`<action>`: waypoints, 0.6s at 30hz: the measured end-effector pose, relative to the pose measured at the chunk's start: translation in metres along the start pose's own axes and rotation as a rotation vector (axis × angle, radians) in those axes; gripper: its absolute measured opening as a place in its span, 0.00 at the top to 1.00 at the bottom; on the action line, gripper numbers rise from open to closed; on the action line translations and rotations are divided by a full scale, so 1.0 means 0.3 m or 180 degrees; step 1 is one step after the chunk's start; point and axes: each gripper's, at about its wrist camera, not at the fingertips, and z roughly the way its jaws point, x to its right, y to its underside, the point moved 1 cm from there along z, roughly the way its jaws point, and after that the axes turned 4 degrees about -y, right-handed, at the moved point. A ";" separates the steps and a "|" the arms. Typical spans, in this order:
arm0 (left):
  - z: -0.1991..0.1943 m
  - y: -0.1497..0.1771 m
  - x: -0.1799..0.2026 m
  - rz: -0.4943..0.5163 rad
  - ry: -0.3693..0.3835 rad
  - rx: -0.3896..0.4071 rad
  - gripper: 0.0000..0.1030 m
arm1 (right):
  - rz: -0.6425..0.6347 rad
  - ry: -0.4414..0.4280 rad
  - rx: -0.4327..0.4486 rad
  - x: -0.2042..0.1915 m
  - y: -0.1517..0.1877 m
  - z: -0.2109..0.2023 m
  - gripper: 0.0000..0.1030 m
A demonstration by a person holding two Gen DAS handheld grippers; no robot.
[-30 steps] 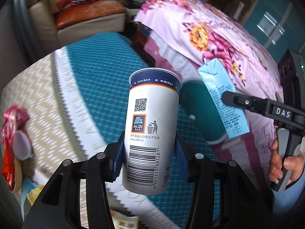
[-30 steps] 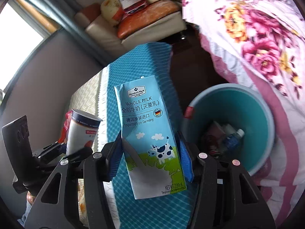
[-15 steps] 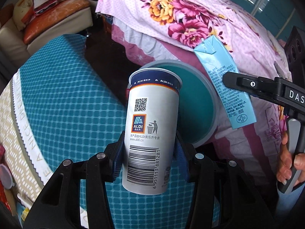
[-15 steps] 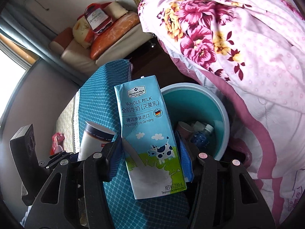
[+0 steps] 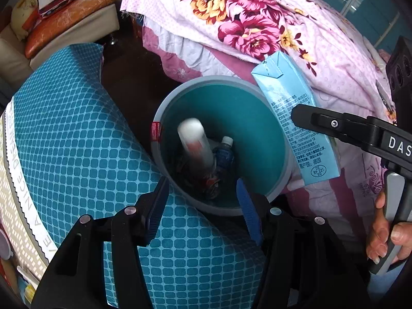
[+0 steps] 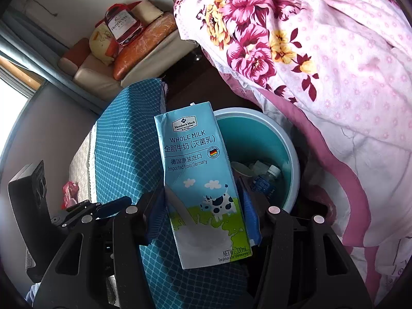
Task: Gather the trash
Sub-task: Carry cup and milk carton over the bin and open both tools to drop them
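Note:
My left gripper point(image 5: 203, 208) is open and empty, right above the near rim of the teal trash bin point(image 5: 257, 118). The white paper cup point(image 5: 197, 141) is blurred inside the bin, beside a blue bottle point(image 5: 224, 154) and other trash. My right gripper point(image 6: 202, 213) is shut on a light blue milk carton point(image 6: 200, 180), held upright beside the bin point(image 6: 260, 139). The carton point(image 5: 296, 118) also shows in the left wrist view, over the bin's right rim.
A table with a teal checked cloth point(image 5: 72, 139) lies left of the bin. A bed with a pink floral quilt point(image 5: 270, 31) rises behind and right. A sofa with cushions point(image 5: 64, 20) stands at the far back. Red wrappers point(image 6: 69, 193) lie on the table.
My left gripper opened and let go of the paper cup, which dropped into the bin. Both grippers moved closer over the bin. The right gripper still holds the milk carton.

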 end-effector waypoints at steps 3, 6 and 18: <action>-0.007 0.011 -0.010 -0.0030 0.0012 -0.0019 0.45 | 0.0004 0.0007 -0.0016 0.004 0.001 0.007 0.51; -0.026 0.027 -0.021 -0.0061 -0.0006 0.0015 0.28 | 0.0018 0.0033 -0.0037 0.012 0.004 0.015 0.51; -0.115 0.076 -0.072 -0.0190 0.0034 0.0099 0.22 | 0.0053 0.0231 -0.0108 -0.006 0.015 0.040 0.41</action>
